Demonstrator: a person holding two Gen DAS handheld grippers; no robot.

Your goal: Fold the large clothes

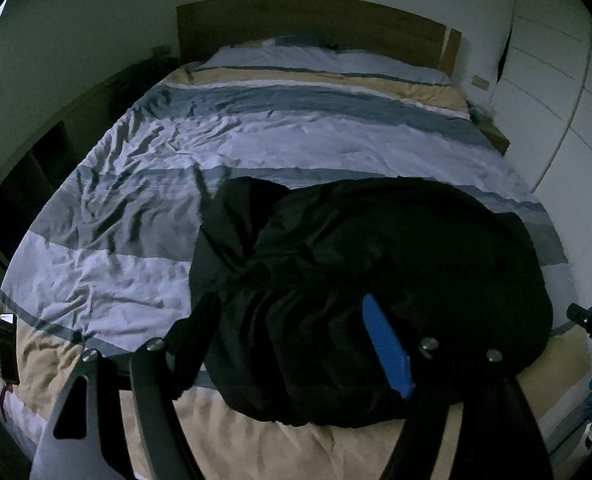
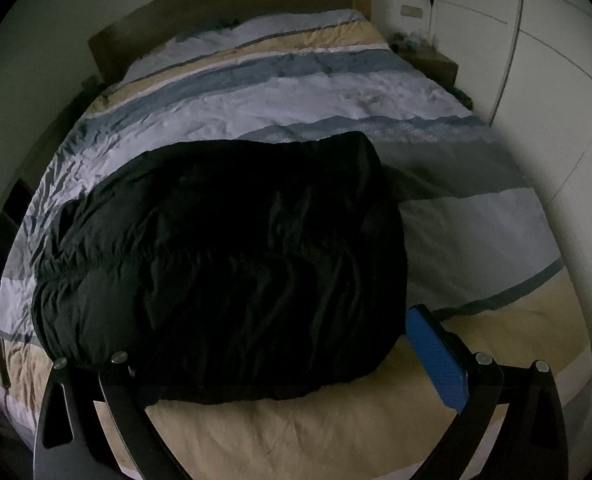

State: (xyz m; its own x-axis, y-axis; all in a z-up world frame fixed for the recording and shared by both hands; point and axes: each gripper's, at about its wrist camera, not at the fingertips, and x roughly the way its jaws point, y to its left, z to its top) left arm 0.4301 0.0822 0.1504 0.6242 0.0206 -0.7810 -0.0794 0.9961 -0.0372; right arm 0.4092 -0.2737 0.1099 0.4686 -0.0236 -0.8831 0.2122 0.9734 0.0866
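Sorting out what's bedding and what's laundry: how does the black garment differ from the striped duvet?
The black garment is plain and dark; the striped duvet carries pale, blue-grey and tan bands. The garment is a bunched mound near the foot; the duvet spreads across the whole bed. Both are wrinkled fabric.

We are looking at a home bedroom. A made bed point(image 1: 296, 132) fills the view, covered by a rumpled striped duvet point(image 2: 335, 96) in white, grey-blue and beige, with a wooden headboard point(image 1: 307, 24) against a pale wall. White wardrobe doors point(image 2: 555, 60) stand alongside, and a low wooden bedside unit point(image 2: 431, 62).
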